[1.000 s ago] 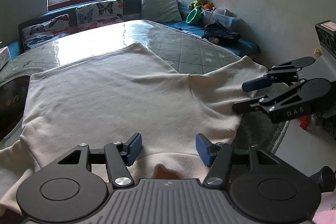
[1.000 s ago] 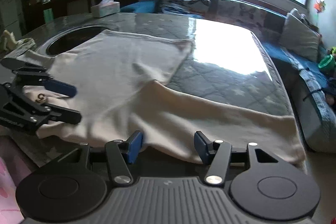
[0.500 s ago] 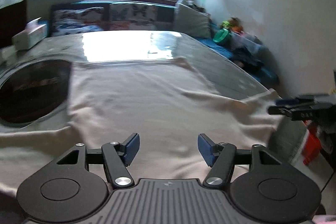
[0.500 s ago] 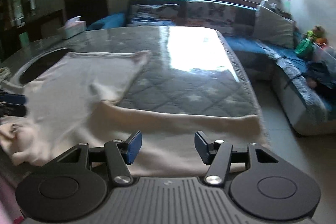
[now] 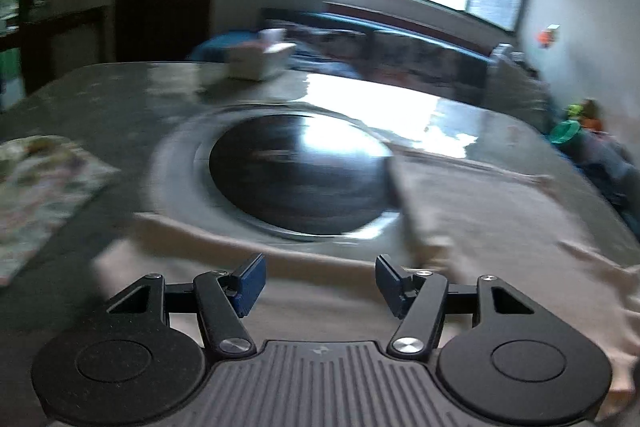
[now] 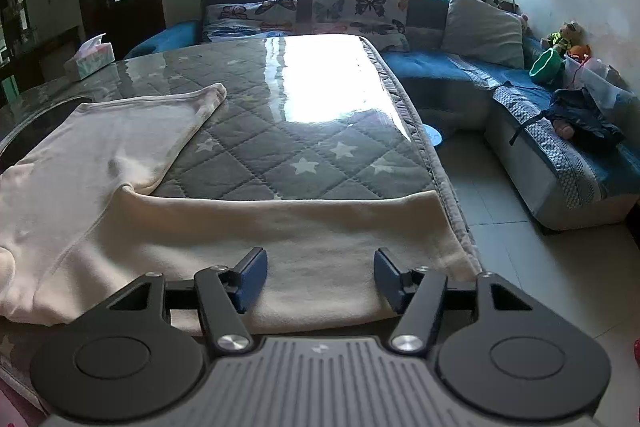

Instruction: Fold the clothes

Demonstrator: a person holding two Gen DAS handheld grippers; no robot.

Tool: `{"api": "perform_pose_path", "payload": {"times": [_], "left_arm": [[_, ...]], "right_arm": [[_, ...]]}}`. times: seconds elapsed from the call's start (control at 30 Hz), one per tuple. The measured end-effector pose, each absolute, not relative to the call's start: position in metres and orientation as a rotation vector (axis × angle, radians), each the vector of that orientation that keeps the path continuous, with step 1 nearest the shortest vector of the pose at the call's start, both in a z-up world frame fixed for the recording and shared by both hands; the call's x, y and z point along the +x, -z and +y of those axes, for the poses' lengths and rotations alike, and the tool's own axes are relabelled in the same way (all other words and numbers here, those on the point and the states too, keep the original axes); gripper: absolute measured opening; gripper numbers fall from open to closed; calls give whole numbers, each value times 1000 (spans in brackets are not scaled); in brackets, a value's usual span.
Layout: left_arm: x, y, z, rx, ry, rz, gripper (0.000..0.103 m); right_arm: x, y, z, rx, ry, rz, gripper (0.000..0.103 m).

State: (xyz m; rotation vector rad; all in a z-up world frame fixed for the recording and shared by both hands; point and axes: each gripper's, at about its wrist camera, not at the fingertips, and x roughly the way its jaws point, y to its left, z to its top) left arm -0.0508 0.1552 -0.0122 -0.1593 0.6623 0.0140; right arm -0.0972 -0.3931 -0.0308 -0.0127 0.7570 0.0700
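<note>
A cream long-sleeved top lies spread flat on the quilted grey table. Its right sleeve stretches along the table's near edge to the right corner. My right gripper is open and empty, just above that sleeve near its cuff. In the blurred left wrist view the top's left sleeve runs along the near edge and the body lies to the right. My left gripper is open and empty over the left sleeve.
A round dark inset sits in the table beside the top. A tissue box stands at the far left corner. A floral cloth lies at the left. A blue sofa with cushions wraps the back and right, beyond a strip of tiled floor.
Both grippers have swung apart: the left one turned left toward the left sleeve and the dark inset, the right one turned right toward the right sleeve's cuff. Both stayed open.
</note>
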Motion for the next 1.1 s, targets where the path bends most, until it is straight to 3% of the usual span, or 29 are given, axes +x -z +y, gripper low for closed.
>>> {"api": "perform_pose_path", "payload": {"times": [0.33,0.77,1.1], "left_arm": [[-38,30,200,-108,-144,679,60],[-3,37,192,86,-95,649,62],[-7,27,189,76,-85,641,62]], "right_arm": [[-92,32,-392,-29,-56,756,65],[-67,37,-392,-48,-46,723,69],[-69,29,-391,-67,-46,707,70]]}}
